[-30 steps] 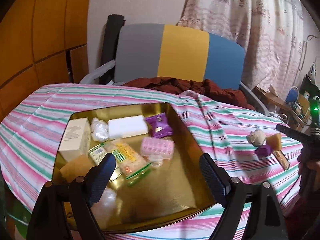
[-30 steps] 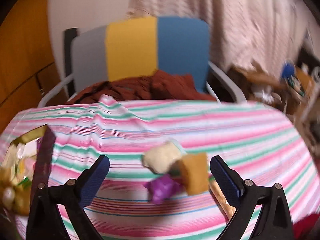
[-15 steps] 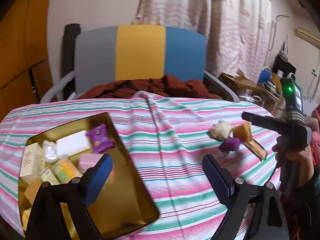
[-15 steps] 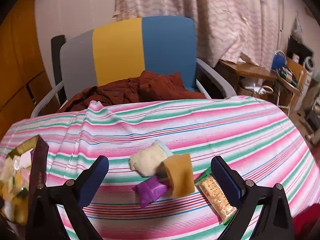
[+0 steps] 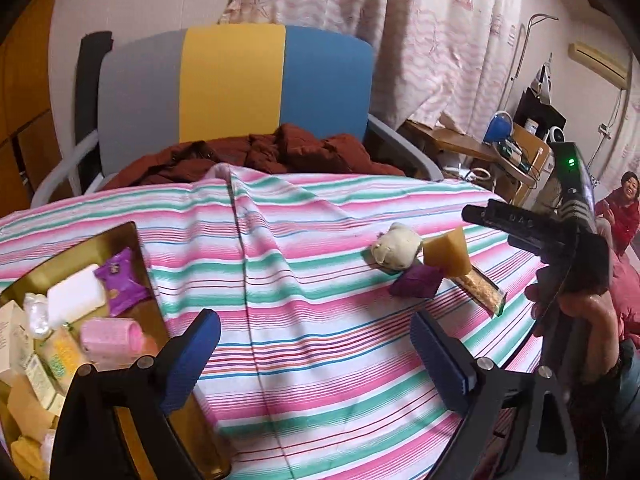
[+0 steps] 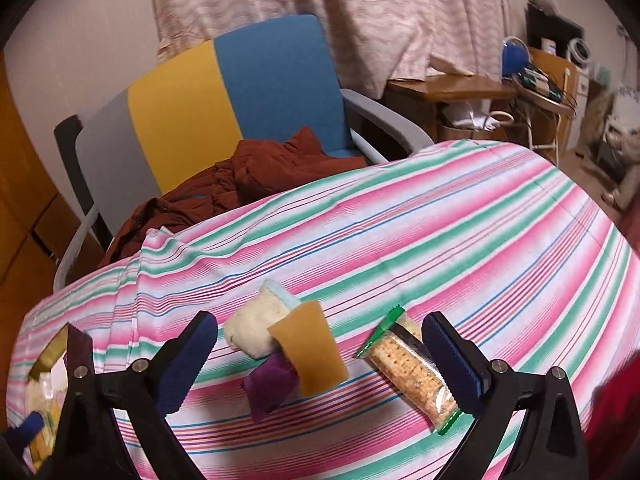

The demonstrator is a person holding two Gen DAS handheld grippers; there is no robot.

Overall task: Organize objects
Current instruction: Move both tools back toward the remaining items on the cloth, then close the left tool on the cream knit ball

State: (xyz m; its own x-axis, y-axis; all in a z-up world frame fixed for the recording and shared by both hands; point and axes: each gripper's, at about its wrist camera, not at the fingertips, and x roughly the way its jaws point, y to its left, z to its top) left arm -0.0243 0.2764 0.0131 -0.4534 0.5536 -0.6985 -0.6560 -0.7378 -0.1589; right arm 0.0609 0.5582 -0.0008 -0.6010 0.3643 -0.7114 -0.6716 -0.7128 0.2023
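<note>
- Four loose items lie clustered on the right part of the desk: a cream cloth pouch (image 6: 256, 330), a tan flat sponge-like square (image 6: 310, 350) leaning on it, a crinkly purple foil sachet (image 6: 270, 384) tucked under both, and a clear-wrapped cracker bar with green ends (image 6: 412, 368) just beside them.
- A shiny gold rectangular tray (image 5: 120, 240) at the desk's left edge already holds boxes, a white bar, a purple packet and a pink ridged pack, so I judge the sorting partly done, with the four items left.
- The right gripper (image 6: 320, 364) is spread wide, empty, framing the cluster from close above.
- The left gripper (image 5: 316, 360) is also spread and empty, over bare cloth between tray and cluster.
- The soft striped pink, green and white tablecloth (image 5: 320, 320) is creased.
</note>
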